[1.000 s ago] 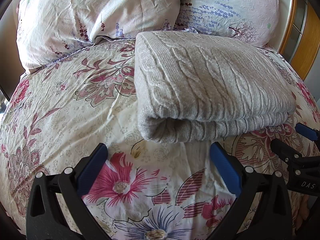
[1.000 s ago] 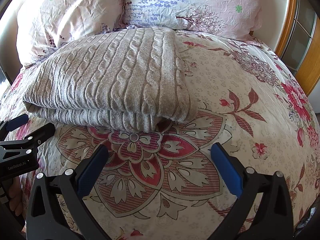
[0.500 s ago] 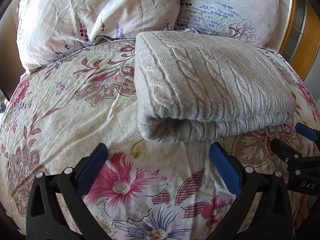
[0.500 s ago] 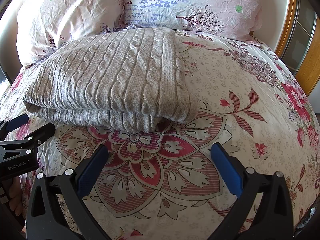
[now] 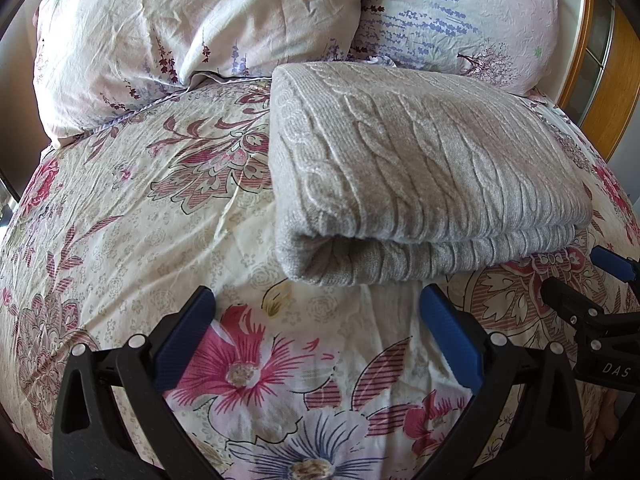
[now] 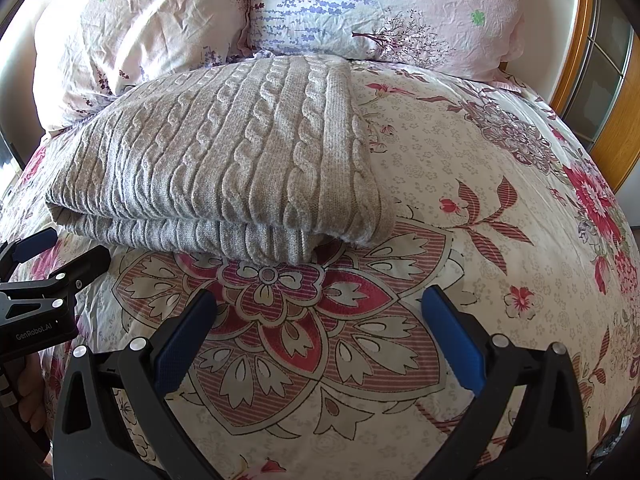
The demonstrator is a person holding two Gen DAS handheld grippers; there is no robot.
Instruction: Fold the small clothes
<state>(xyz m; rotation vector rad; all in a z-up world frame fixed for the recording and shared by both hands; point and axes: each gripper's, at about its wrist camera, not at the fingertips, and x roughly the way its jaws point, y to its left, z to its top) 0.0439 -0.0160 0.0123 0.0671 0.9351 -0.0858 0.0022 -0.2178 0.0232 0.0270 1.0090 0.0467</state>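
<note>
A: How are the tongs standing?
B: The left tongs [image 5: 316, 328] and the right tongs [image 6: 318, 328] are both gaping wide, gripping nothing, hovering over the flowered bed [image 5: 132, 216]

A: And the garment?
B: The grey cable-knit sweater [image 5: 420, 172] is lying folded just ahead of both, toward the head of the bed, its far edge touching the pillows [image 6: 384, 12]

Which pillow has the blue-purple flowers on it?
The right pale pink pillow, behind the folded grey cable-knit sweater; the left pale pink pillow shows only small dark sprigs.
</note>
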